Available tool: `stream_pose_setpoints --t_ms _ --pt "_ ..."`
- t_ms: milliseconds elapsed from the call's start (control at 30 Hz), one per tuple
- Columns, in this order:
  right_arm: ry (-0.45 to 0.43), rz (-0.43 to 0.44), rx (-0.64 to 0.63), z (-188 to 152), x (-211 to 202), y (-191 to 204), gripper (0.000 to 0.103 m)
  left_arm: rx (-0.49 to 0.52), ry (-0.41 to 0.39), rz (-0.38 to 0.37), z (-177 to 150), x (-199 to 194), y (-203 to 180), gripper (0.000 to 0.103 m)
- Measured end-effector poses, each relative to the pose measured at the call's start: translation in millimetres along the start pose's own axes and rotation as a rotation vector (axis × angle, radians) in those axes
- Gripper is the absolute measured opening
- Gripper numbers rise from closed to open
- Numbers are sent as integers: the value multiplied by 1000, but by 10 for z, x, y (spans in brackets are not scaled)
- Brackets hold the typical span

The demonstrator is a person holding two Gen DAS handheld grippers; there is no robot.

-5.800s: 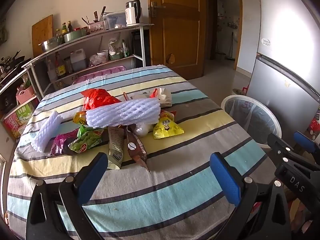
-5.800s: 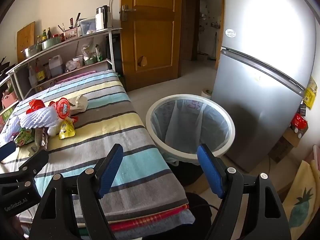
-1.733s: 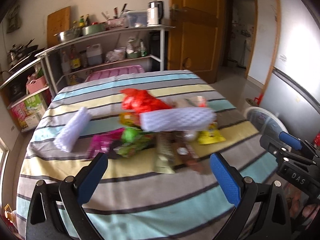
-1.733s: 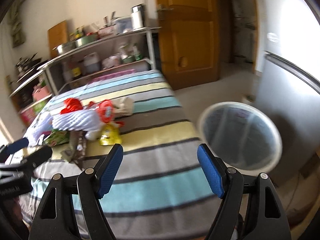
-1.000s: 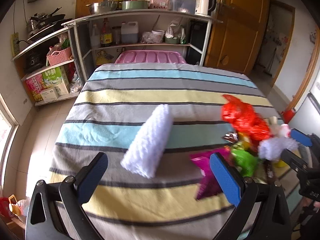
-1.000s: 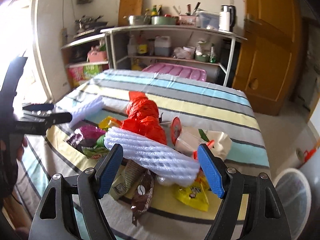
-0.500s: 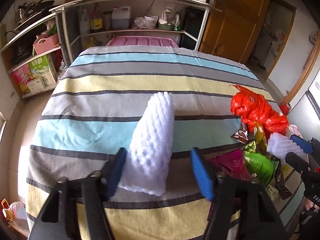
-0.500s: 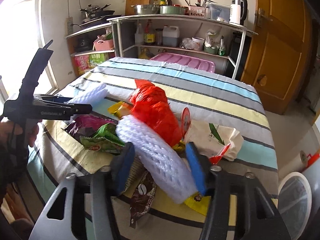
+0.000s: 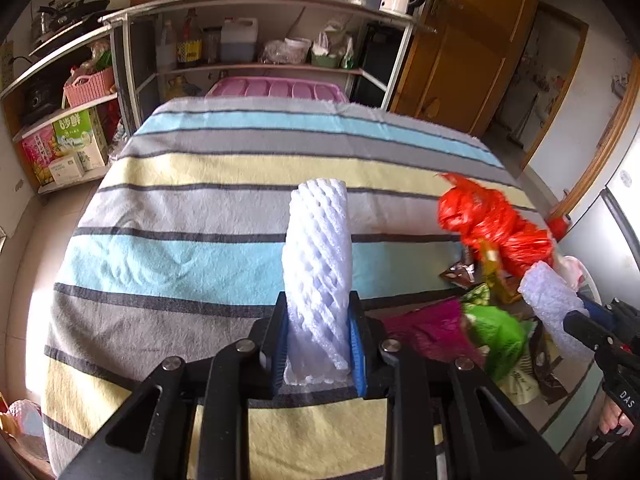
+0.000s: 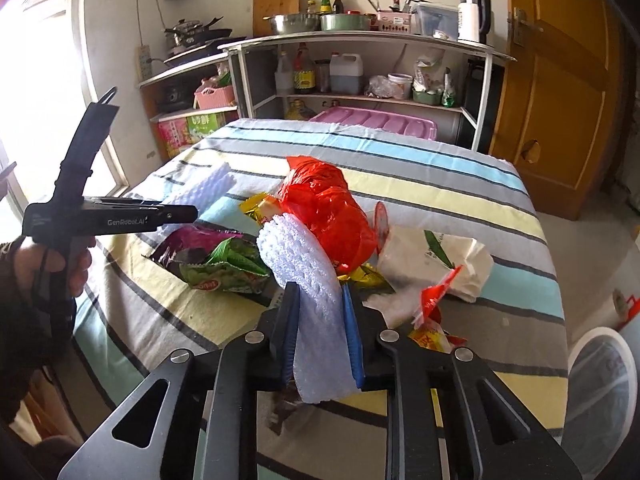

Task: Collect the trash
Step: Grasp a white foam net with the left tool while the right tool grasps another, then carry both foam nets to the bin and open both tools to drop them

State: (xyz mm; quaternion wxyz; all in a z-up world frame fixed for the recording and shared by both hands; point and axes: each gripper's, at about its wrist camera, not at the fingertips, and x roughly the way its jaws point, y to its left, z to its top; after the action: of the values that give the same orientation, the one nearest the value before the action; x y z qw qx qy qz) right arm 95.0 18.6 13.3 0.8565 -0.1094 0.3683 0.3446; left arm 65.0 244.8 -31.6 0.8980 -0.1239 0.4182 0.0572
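Over on the left of the striped table, the left gripper has just been closing its jaws and now pinches the near end of a white foam net sleeve that lies on its own, apart from the heap. Taking it by the end makes sense: the sleeve is soft and long, so a squeeze there should lift the whole thing.

To the right sits the pile: a purple wrapper, a green snack bag, a crumpled red plastic bag and a white paper bag, all overlapping.

The right gripper has likewise been closing and is clamped on a second foam sleeve, which rests across the top of that pile, so it is the sensible piece to take first.

At the far right, low beside the table, the rim of the bin shows, lined and waiting; I judge both sleeves are bound there.
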Motion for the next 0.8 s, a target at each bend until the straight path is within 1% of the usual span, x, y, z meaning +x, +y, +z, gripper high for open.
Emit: stream_pose_setpoints --t_ms 233,400,533,667,800 --pt "-57 -2 65 -42 -185 -71 22 40 -45 -22 18 -251 -218 27" --pt "-94 -19 99 -79 -373 -129 21 87 -68 -78 31 -426 -498 27" --pt "-130 -52 146 -119 -582 -245 21 131 -89 -129 61 -529 -784 27" --pt "-168 -111 198 -192 -828 -398 21 180 -101 -187 90 -568 -1120 27" --pt "-192 -171 245 -274 -1057 -607 21 220 -96 -245 97 -546 -1461 27"
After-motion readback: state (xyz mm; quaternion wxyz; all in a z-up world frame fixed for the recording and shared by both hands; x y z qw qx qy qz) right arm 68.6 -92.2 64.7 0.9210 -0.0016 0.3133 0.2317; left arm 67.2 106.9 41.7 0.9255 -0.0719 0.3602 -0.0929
